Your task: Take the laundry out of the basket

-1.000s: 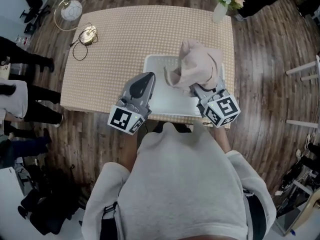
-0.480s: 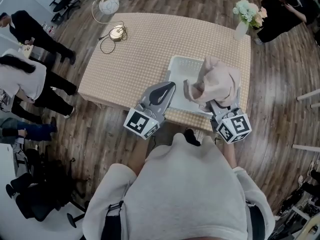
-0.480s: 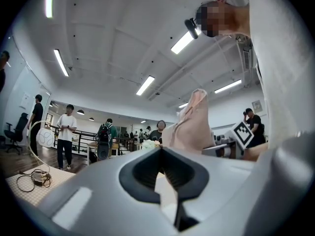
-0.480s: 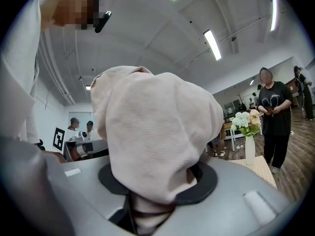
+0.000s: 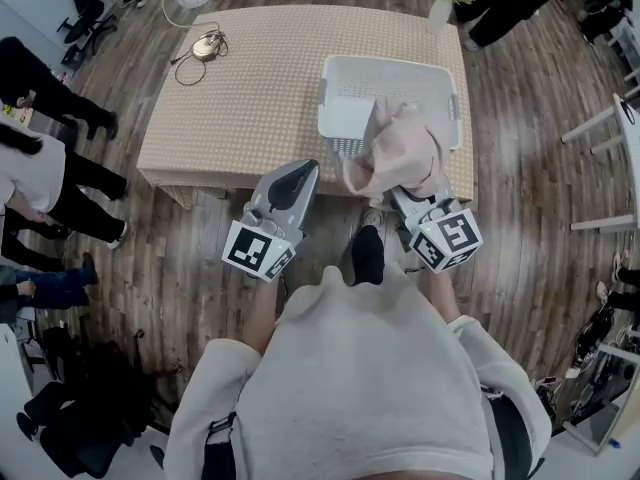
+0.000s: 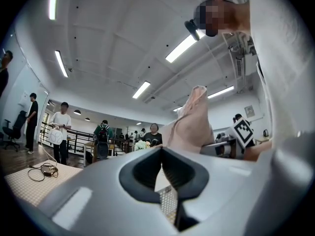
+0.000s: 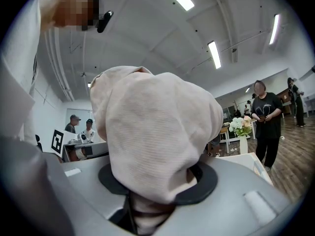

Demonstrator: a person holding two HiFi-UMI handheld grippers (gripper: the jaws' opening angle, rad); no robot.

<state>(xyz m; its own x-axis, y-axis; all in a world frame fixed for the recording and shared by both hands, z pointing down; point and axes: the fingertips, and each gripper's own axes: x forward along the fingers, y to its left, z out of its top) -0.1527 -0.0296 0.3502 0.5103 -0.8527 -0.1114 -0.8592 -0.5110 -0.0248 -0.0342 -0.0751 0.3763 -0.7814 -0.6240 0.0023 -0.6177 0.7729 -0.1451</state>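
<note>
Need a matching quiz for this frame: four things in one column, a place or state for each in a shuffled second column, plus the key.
Things:
1. pink garment
2. white basket
3. flower vase
4. left tool

Place or state:
A. at the far right corner of the table
B. shut, nothing in it
C. clamped in the right tool
D. standing on the table's right half

Pairs: 1-C, 2-D, 3-A, 4-B
</note>
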